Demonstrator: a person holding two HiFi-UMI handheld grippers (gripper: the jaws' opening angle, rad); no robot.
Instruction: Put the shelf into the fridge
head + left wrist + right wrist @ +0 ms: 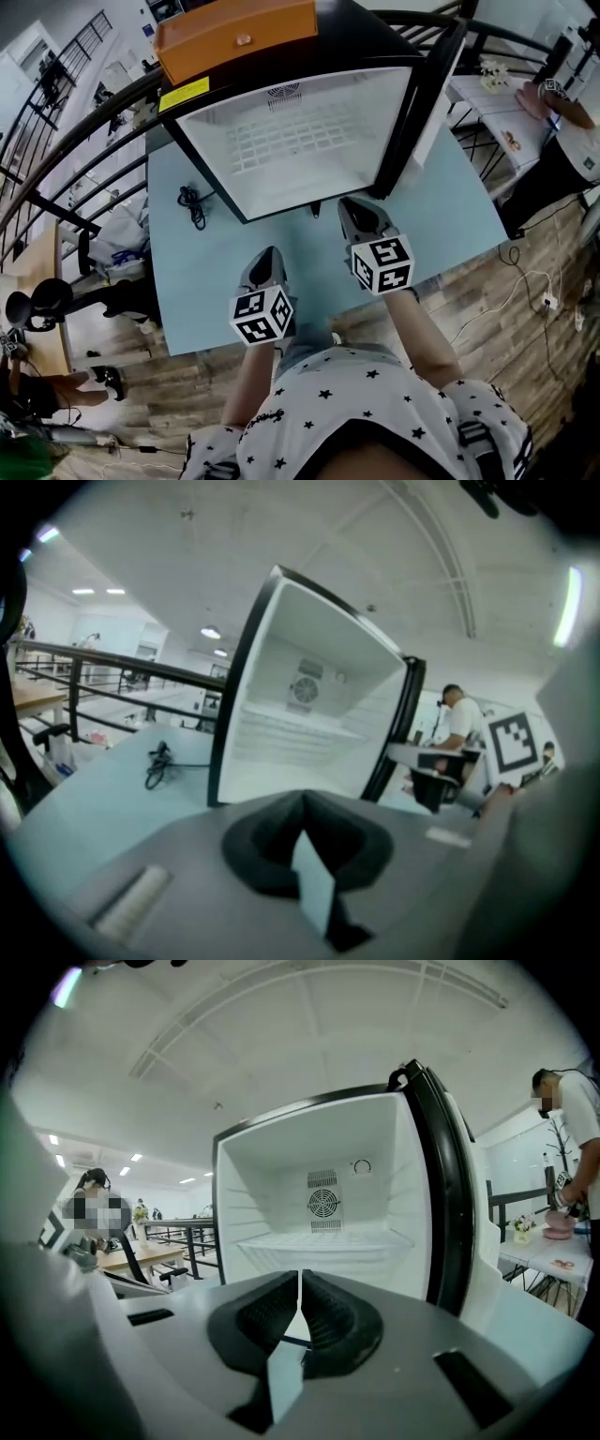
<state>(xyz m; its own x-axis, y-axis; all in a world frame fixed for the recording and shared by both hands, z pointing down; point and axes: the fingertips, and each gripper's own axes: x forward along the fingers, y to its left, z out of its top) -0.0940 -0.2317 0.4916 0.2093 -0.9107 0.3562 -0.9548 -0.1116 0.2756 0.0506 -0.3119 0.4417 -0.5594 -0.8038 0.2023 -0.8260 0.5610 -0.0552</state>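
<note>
A small black fridge (309, 122) stands on a light-blue table (197, 281) with its door (427, 94) swung open to the right. A white wire shelf (291, 141) lies flat inside it, also seen in the left gripper view as the shelf (300, 728) and in the right gripper view as the shelf (323, 1241). My left gripper (272, 255) is over the table, short of the fridge's open front, jaws shut and empty (302, 803). My right gripper (354, 208) is closer to the opening's lower right corner, its jaws also shut with nothing between them (300, 1283).
A coiled black cable (192, 204) lies on the table left of the fridge. An orange box (234, 37) sits on top of the fridge. Black railings run behind. A person (572, 1138) stands at a white table to the right.
</note>
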